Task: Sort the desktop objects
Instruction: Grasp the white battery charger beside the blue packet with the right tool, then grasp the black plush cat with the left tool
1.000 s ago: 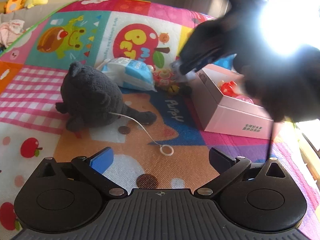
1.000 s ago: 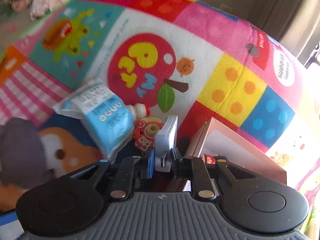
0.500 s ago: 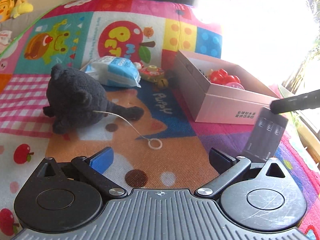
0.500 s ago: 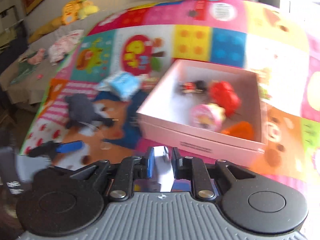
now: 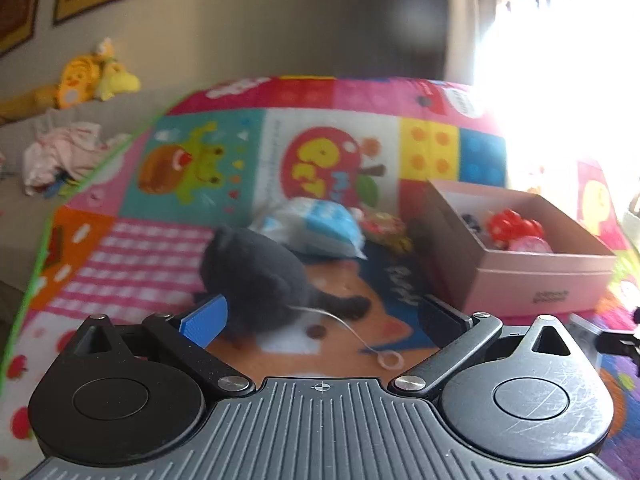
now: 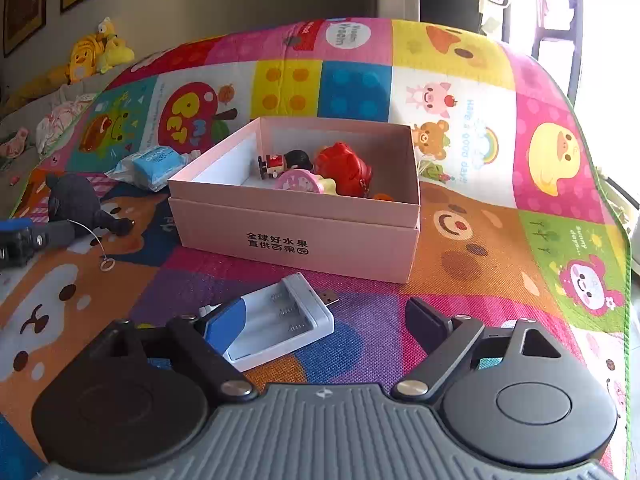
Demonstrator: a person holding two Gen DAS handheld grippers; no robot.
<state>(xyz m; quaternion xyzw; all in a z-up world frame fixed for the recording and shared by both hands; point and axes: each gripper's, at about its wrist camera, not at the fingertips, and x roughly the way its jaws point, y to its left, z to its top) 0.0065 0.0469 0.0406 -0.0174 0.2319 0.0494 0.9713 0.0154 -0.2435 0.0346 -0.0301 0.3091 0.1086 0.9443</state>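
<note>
A white USB battery charger lies flat on the play mat in front of the pink box, free of my fingers. My right gripper is open above it, the blue left pad over its near end. The box holds a red toy, a pink round toy and a small figurine. My left gripper is open and empty, with a dark grey plush between and beyond its fingers. The plush has a white cord with a ring.
A blue-and-white wipes pack and a small red-yellow toy lie behind the plush, left of the box. The wipes pack also shows in the right wrist view. Yellow plush toys and crumpled cloth lie beyond the mat's green edge.
My right gripper opened and let go of the battery charger, which now lies on the mat in front of the box. My left gripper tilted up and moved closer to the grey plush.
</note>
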